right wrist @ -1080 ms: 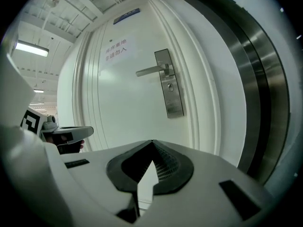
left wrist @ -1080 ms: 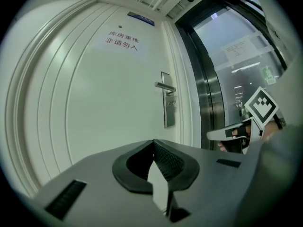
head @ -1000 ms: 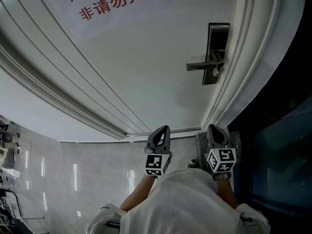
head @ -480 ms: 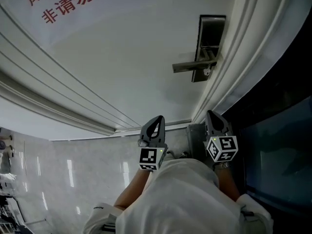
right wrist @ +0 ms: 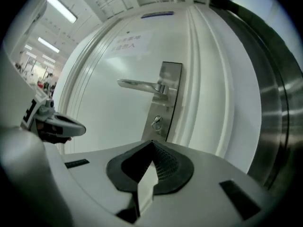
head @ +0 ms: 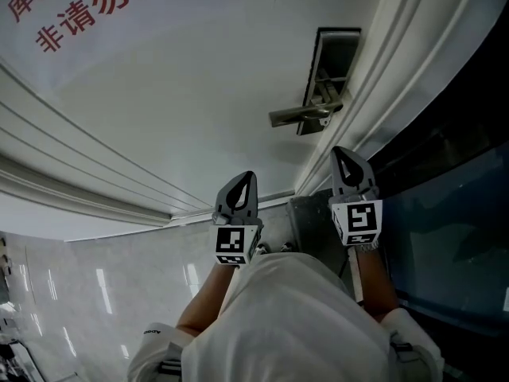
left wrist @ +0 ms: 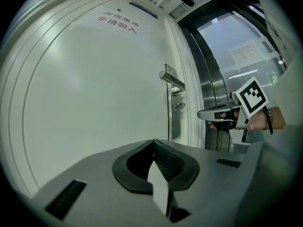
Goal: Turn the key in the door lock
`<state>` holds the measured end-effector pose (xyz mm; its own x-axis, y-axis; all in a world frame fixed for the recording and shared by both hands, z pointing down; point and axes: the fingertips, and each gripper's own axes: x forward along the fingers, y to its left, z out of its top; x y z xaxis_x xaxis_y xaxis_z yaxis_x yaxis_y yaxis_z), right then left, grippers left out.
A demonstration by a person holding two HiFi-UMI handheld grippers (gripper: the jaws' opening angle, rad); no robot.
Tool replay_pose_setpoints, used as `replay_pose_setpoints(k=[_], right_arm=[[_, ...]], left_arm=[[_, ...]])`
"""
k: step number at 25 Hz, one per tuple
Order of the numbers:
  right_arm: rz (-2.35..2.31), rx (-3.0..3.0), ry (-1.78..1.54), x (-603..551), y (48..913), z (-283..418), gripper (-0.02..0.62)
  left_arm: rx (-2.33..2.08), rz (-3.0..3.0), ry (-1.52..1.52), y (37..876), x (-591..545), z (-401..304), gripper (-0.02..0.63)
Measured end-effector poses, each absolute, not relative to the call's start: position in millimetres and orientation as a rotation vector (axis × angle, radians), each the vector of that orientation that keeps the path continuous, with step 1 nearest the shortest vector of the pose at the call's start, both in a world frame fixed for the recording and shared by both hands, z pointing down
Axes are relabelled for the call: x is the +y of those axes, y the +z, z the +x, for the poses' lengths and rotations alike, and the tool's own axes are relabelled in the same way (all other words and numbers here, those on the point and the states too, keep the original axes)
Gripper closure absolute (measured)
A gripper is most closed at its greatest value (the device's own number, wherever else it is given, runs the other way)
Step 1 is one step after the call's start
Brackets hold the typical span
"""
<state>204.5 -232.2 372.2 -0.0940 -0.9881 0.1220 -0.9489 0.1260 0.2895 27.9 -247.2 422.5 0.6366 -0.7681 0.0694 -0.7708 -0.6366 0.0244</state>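
A steel lock plate [head: 332, 58] with a lever handle [head: 296, 116] sits on the white door [head: 199, 94]. A key [right wrist: 156, 122] stands in the cylinder below the handle and also shows in the left gripper view [left wrist: 179, 106]. My right gripper [head: 343, 151] is shut and empty. It points at the door a short way below the lock, apart from the key. My left gripper [head: 247, 177] is also shut and empty, lower and further left, facing bare door panel. In the left gripper view the right gripper [left wrist: 200, 113] reaches toward the door edge.
A paper sign with red print [head: 87, 6] hangs on the door's upper left. Raised white frame mouldings [head: 398, 70] run beside the lock. A dark glass and steel partition [head: 453, 213] stands to the right. Glossy marble floor [head: 95, 285] lies below.
Both grippers have risen and come nearer the door. The right one has climbed more, closing on the lock plate. Both have stayed shut.
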Motion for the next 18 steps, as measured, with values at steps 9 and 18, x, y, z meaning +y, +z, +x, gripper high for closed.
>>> replay_pose_setpoints(k=[9,18], right_arm=[[1.589,-1.683,-0.649,-262,348,200,0.598],[1.469,-1.536,-0.746,-282,350,191,0.460]], left_arm=[[-1.231,2.836,0.017,413,-256,47,0.598],[-1.243,2.799,0.028,424,-260,35,0.598]])
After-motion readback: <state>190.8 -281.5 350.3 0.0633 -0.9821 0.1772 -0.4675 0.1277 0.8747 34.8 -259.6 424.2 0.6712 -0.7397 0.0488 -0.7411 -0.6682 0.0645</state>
